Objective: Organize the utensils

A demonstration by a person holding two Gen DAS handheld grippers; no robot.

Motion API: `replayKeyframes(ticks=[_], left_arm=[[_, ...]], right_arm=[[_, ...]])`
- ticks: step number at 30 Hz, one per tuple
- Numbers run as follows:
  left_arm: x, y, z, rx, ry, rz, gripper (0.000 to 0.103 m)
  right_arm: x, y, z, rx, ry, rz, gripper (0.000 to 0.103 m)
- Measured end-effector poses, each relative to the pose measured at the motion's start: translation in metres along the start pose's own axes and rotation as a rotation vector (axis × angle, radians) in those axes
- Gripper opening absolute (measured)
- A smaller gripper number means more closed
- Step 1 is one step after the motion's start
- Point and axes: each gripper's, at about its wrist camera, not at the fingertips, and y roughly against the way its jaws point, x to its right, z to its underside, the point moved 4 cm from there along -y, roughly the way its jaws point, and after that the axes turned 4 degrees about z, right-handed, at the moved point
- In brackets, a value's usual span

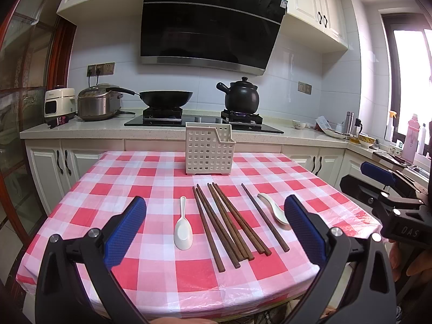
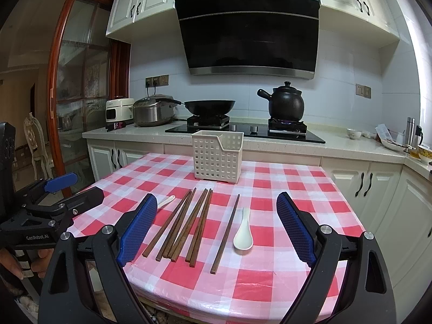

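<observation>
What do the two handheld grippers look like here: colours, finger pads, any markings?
Both are black plastic frames with silver bolts at the joints. Each finger carries a blue, finely textured pad. The left gripper shows white "GenRobot.AI" lettering on its body in the right wrist view; the right gripper shows "DAS" in the left wrist view. No cables or sleeves are visible.

wok | clay pot on hob | rice cooker | range hood | checked tablecloth
</observation>
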Motion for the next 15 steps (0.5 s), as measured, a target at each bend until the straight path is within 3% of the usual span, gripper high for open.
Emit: replayKeyframes(ticks=[15], left_arm=[[-0.0009, -0.0014, 0.0005, 0.001, 0.001, 0.0, 0.099]], right_arm=[[0.0001, 0.0006, 0.0012, -0.001, -0.004, 0.001, 0.085]])
